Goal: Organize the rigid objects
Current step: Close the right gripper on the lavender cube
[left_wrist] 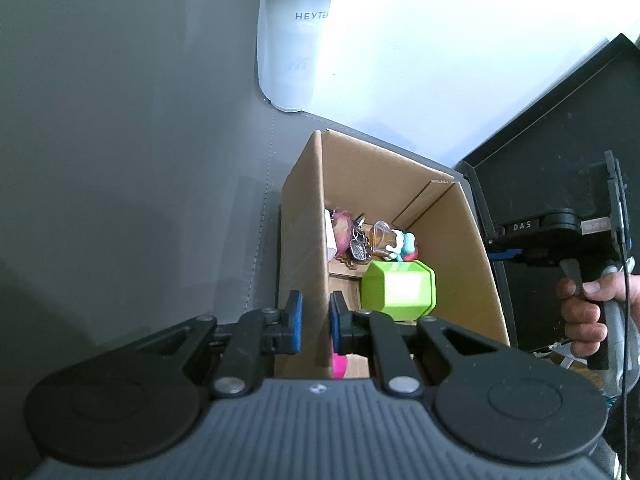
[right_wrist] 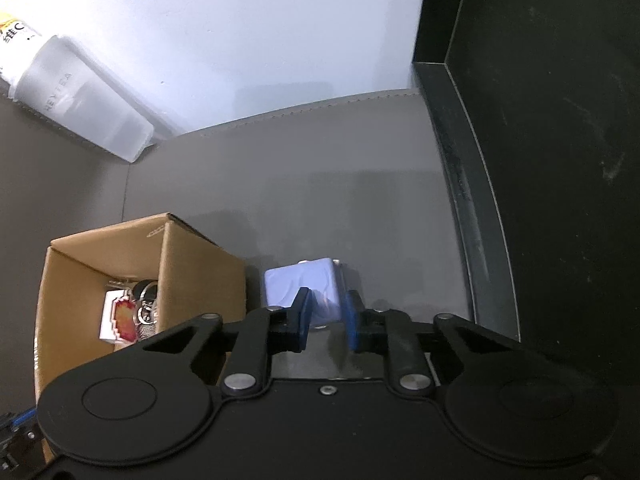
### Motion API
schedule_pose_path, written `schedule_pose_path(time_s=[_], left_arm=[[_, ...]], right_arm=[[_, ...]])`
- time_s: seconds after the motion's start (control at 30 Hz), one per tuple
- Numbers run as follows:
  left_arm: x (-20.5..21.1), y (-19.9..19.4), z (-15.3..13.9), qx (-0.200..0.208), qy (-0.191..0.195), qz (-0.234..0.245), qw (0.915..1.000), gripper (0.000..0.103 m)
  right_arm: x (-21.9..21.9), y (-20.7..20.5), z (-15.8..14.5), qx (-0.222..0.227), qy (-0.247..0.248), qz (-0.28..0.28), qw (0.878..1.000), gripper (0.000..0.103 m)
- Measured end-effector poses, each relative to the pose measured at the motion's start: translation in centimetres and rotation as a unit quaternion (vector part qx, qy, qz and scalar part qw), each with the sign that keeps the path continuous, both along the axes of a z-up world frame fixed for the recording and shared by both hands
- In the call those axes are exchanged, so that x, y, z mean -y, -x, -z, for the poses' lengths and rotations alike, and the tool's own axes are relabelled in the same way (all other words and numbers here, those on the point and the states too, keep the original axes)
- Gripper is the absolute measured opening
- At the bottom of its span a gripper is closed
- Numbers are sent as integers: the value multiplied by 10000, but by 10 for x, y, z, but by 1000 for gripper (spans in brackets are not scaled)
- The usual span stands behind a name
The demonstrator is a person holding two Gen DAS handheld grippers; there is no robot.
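Observation:
An open cardboard box (left_wrist: 304,224) stands on the grey mat. Inside it lie a green bin (left_wrist: 398,290), keys (left_wrist: 359,242), a clear cup with small toys (left_wrist: 394,242) and a pink item. My left gripper (left_wrist: 316,320) is shut on the box's left wall, one pad on each side. In the right wrist view the box (right_wrist: 200,264) is at the left with keys and a red charm (right_wrist: 132,314) inside. My right gripper (right_wrist: 326,318) straddles a blue cube (right_wrist: 304,286) beside the box; the pads look close on it.
A frosted cup (left_wrist: 294,40) marked HEYTEA stands at the mat's far edge, also in the right wrist view (right_wrist: 80,100). A black box (right_wrist: 540,160) walls the right side. The right hand and its gripper handle (left_wrist: 592,280) show at the right of the left wrist view.

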State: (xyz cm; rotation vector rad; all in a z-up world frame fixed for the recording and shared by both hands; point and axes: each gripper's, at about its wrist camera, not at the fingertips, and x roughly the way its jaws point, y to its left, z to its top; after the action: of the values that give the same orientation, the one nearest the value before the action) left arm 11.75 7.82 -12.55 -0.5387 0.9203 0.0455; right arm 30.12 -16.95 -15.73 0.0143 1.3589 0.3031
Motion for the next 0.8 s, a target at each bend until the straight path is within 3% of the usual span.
schedule_pose_path(time_s=[0.1,0.33,0.57,0.67,0.8], left_arm=[[0,0,0,-6,12,-6,10000,13],[0,0,0,-6,14,-6,10000,13],[0,0,0,10,23,5,10000,13],[0,0,1,10,24,3,10000,14],[-1,0,0,12,39,-8,10000,14]], right_arm=[[-5,0,-6,162,-58,-66,9998,46],[-20,-3,-1,76,57,-261,9996,48],[-17,-7,7,-79,-23,-52,10000,49],[-12,-7,8,-109,18,-18,9999,56],[-8,-7,11,-195,-80,83,9997,57]])
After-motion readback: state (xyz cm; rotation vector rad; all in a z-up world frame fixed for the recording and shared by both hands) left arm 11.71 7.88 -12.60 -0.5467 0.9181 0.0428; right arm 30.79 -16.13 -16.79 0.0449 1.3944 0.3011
